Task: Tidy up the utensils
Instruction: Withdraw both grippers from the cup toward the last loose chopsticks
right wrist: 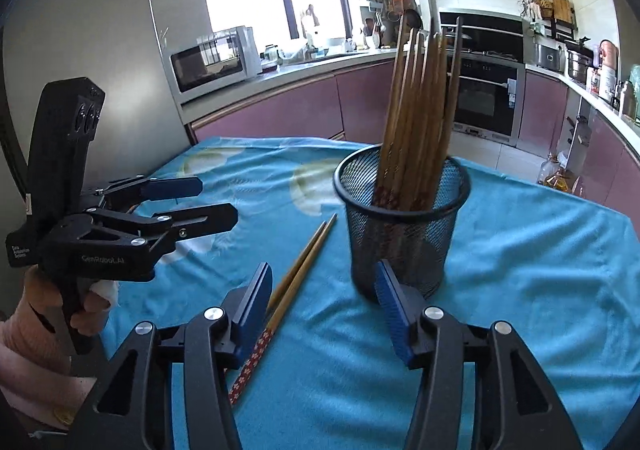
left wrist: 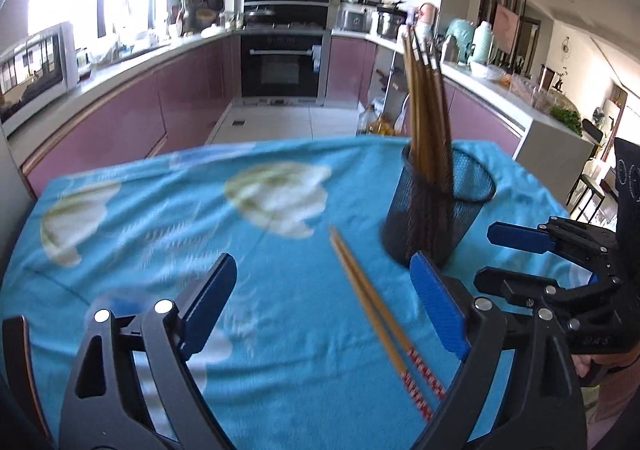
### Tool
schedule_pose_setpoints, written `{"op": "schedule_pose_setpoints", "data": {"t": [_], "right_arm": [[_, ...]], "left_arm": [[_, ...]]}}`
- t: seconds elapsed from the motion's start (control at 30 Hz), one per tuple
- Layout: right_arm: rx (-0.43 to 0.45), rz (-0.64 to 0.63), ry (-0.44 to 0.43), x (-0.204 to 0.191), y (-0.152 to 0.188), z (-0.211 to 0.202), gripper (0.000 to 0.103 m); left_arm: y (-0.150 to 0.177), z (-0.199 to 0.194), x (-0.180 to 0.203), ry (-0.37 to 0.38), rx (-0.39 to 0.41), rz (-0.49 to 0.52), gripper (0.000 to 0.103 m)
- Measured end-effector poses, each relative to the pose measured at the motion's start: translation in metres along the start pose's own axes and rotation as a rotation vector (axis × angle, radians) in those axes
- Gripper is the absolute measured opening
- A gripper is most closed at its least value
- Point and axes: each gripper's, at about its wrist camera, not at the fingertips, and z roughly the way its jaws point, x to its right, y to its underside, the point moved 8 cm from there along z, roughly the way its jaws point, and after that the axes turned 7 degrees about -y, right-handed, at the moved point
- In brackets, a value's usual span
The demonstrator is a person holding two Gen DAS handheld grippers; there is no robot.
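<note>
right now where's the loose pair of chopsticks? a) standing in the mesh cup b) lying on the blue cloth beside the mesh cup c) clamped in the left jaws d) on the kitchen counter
b: the loose pair of chopsticks lies flat on the blue cloth next to the mesh cup, which holds the other chopsticks upright; neither gripper grasps the pair.

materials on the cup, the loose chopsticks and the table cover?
Cup: black metal mesh, probably; the chopsticks inside show through its wall. Loose chopsticks: likely bamboo or wood, tan and matte, with red patterned ends. Table cover: soft blue printed cloth, creased.
</note>
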Motion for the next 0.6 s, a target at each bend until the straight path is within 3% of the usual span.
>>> {"op": "schedule_pose_setpoints", "data": {"t": [0.2,0.4,0.6], "right_arm": [[-0.081,0.000,-0.022,-0.018,0.020,0.025,0.047],[-0.170,0.015,-0.017,-0.024,0.040,0.046,0.035],[-0.187,0.034,0.011,-0.022,0.047,0.046,0.018]], "left_arm": [[0.034,0.009,-0.007,-0.009,-0.039,-0.005,0.087],[0.045,0.010,-0.009,-0.011,-0.055,-0.013,0.085],[0.053,0.012,-0.004,0.004,-0.073,-0.006,0.081]]}}
